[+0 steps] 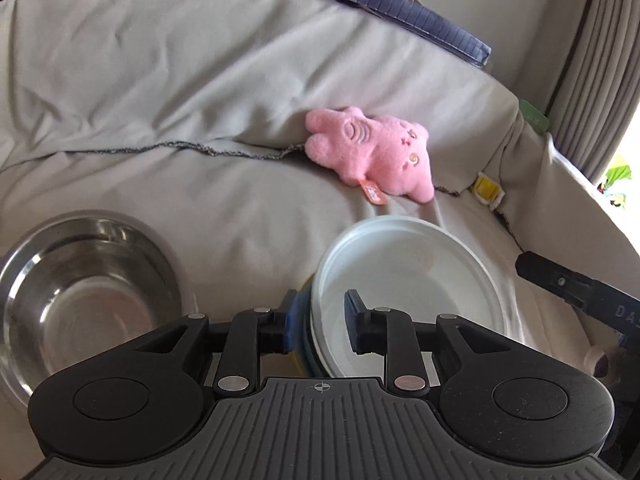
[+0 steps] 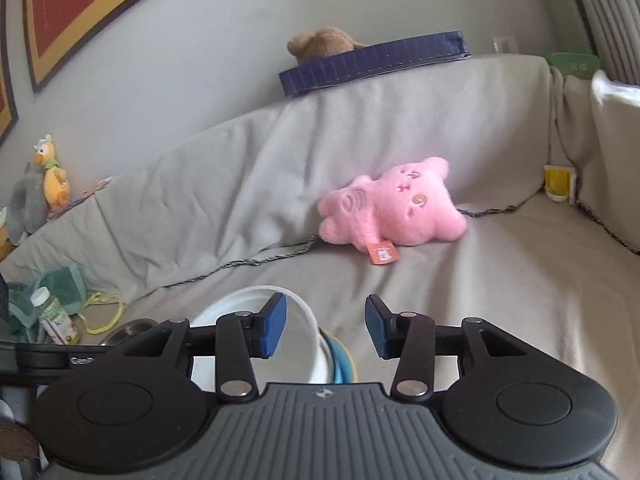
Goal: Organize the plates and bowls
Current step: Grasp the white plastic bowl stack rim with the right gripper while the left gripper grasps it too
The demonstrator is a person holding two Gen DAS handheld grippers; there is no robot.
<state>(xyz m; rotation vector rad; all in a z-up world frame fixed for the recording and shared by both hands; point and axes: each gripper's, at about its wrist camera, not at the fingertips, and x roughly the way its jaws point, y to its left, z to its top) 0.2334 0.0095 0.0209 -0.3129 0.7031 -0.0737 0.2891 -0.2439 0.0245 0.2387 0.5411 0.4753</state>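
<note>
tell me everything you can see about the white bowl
The white bowl is round, smooth and empty, plastic or ceramic by its look. It sits upright, slightly tilted, on top of a stack of blue and yellow dishes on the grey sofa cover. The left claw straddles its near rim, one finger inside, one outside. A steel bowl lies apart to its left.

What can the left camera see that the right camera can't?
Only the left wrist view shows the inside of the steel bowl, and the left gripper astride the rim of the stacked bowls. Only the right wrist view shows the red picture, the duck toy, the bottle and the open right gripper. Both show the pink plush, white bowl and sofa.
</note>
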